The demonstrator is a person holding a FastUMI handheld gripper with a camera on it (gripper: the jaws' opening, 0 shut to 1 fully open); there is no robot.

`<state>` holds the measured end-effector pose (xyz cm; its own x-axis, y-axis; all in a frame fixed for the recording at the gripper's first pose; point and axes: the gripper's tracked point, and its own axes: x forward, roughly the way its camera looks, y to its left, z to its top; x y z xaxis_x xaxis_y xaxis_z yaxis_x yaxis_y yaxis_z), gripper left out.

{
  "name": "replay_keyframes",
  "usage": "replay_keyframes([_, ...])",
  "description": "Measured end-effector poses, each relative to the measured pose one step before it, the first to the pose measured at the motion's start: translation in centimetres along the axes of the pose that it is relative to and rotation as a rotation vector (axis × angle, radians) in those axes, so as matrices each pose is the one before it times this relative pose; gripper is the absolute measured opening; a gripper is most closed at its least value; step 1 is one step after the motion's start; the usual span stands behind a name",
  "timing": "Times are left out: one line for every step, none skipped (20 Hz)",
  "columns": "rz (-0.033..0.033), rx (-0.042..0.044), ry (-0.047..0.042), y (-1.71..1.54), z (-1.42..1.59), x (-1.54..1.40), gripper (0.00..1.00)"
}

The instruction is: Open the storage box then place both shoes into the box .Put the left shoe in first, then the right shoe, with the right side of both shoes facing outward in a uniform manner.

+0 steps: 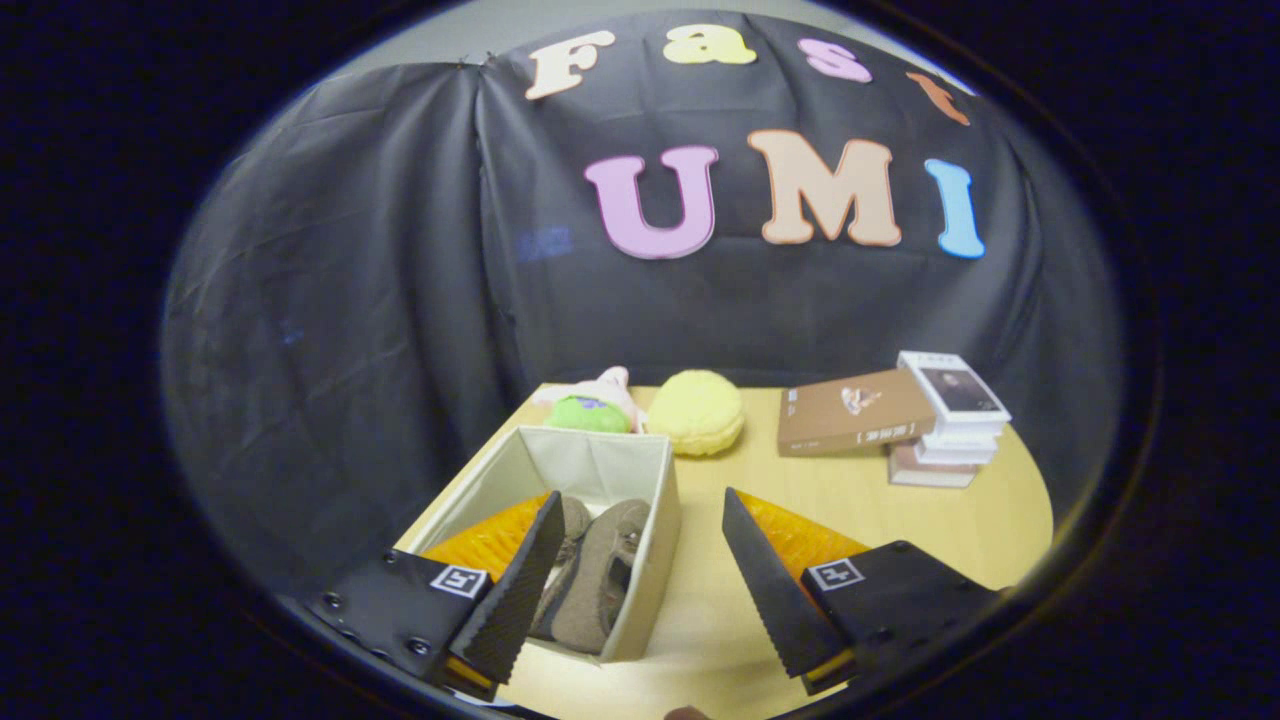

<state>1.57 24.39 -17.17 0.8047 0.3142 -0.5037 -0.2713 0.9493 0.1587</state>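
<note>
Hand-held gripper (pixel 640 580) is open, fingers spread, holding nothing. Box (pixel 655 520) stands open on the worktop (pixel 900 520), partly between the fingers, both shoes (pixel 595 575) inside, side by side. Books (pixel 880 415) lie beyond.

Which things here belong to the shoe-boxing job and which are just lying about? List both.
Job: storage box, open; two shoes inside it; gripper, jaws open, nothing between them.

Lying about: yellow plush, green and pink plush toy, brown book, stack of books, table.

Matt cloth storage box (pixel 560 470) holds suede-like shoes (pixel 598 580) on a smooth wood-look table (pixel 900 510); gripper (pixel 640 590) open, pads ridged.
</note>
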Motion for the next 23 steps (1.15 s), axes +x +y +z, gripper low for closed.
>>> replay_keyframes([-0.00176, -0.01076, -0.03537, -0.756, 0.706, -1.244, 1.0])
replay_keyframes([-0.00004, -0.0056, -0.03346, -0.724, 0.858, -1.332, 1.0])
replay_keyframes([-0.00979, 0.0009, -0.03054, -0.921, 0.862, -1.384, 1.0])
replay_keyframes([-0.01526, 0.00803, -0.01883, -1.141, 0.597, -1.28, 1.0])
replay_keyframes([-0.01582, 0.01334, -0.02042, -1.312, 0.563, -1.346, 1.0])
replay_keyframes([-0.01676, 0.01233, -0.02579, -1.29, 0.806, -1.191, 1.0])
replay_keyframes([-0.02012, 0.00863, -0.03006, -1.464, 0.543, -1.042, 1.0])
replay_keyframes([-0.02903, 0.00027, -0.02636, -1.686, 0.697, -0.93, 1.0])
replay_keyframes([-0.03579, -0.00698, -0.02058, -1.925, 0.809, -1.196, 1.0])
replay_keyframes([-0.02774, -0.01436, -0.0221, -1.629, 0.836, -1.145, 1.0])
replay_keyframes([-0.02804, -0.01398, -0.02151, -1.555, 0.66, -0.897, 1.0])
replay_keyframes([-0.0204, -0.01156, -0.01959, -1.29, 0.48, -0.767, 1.0])
replay_keyframes([-0.01559, -0.00644, -0.01861, -1.09, 0.222, -0.449, 1.0])
replay_keyframes([-0.01099, -0.00074, -0.02023, -0.974, 0.252, -0.569, 1.0])
replay_keyframes([-0.01423, 0.00296, -0.01412, -0.931, 0.107, -0.284, 1.0])
replay_keyframes([-0.01439, 0.00332, -0.00686, -0.934, 0.017, -0.437, 1.0])
replay_keyframes([-0.01491, 0.00161, -0.00276, -0.832, -0.029, -0.226, 1.0])
replay_keyframes([-0.01975, 0.00382, -0.0043, -0.827, -0.099, -0.365, 1.0])
replay_keyframes([-0.01271, 0.00256, -0.00212, -0.621, 0.03, -0.226, 1.0])
replay_keyframes([-0.01181, 0.00387, -0.00671, -0.428, 0.113, -0.197, 1.0])
replay_keyframes([-0.00923, 0.00154, -0.00556, -0.494, 0.114, -0.232, 1.0])
replay_keyframes([-0.01315, 0.00665, -0.01687, -0.525, 0.396, -0.225, 1.0])
replay_keyframes([-0.00104, 0.0053, -0.00402, -0.191, 0.108, -0.049, 1.0])
